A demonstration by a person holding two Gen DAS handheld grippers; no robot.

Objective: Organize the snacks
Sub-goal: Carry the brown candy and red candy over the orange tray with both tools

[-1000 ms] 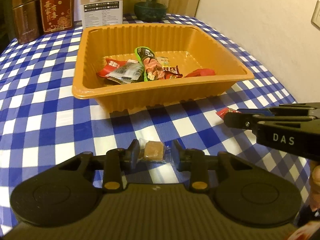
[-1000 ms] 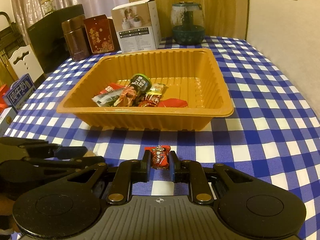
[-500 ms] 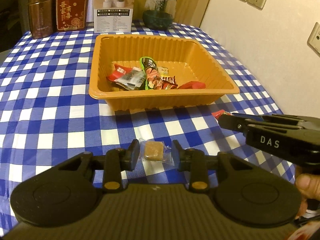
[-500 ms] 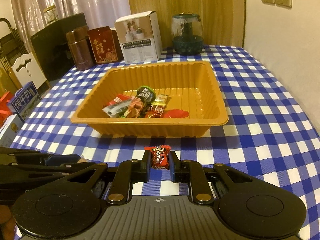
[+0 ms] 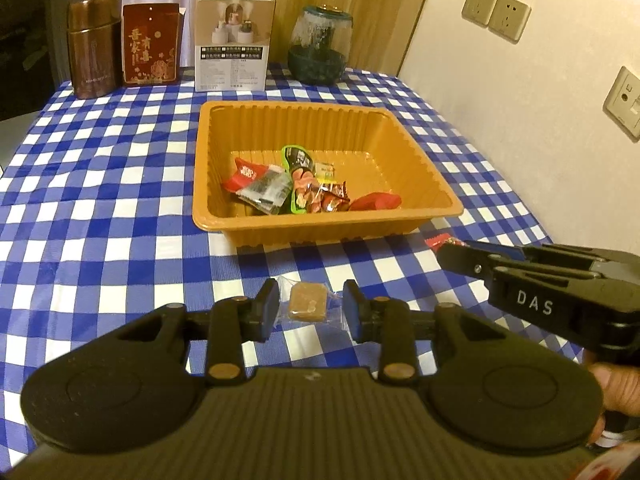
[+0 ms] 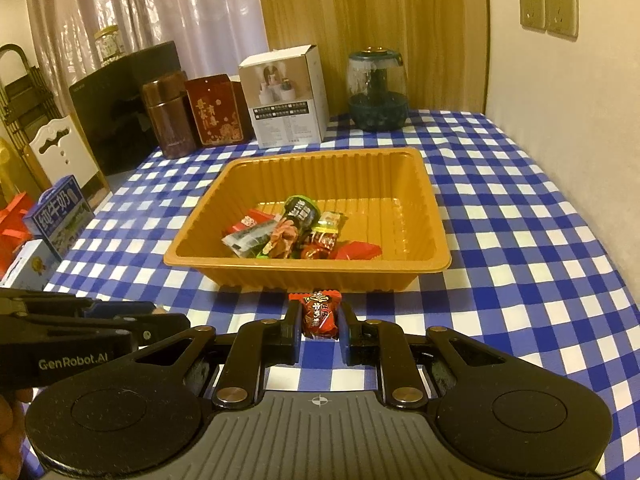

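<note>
Several wrapped snacks (image 5: 296, 186) already lie in the orange tray (image 5: 448, 200) at frame centre. The left gripper (image 5: 310, 308) pinches a clear-wrapped brown candy (image 5: 307, 302); the right gripper (image 6: 320, 328) clamps a red candy (image 6: 319, 314) (both low in frame, short of the tray). By the look of it, these two remain.

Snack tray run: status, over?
Left gripper shut on brown candy. Right gripper shut on red candy. Tray ahead, path open.

Both grippers (image 5: 310, 306) (image 6: 320, 322) risen — candies (clamped) aloft

Warm dim indoor light, fisheye-bent edges, soft focus
</note>
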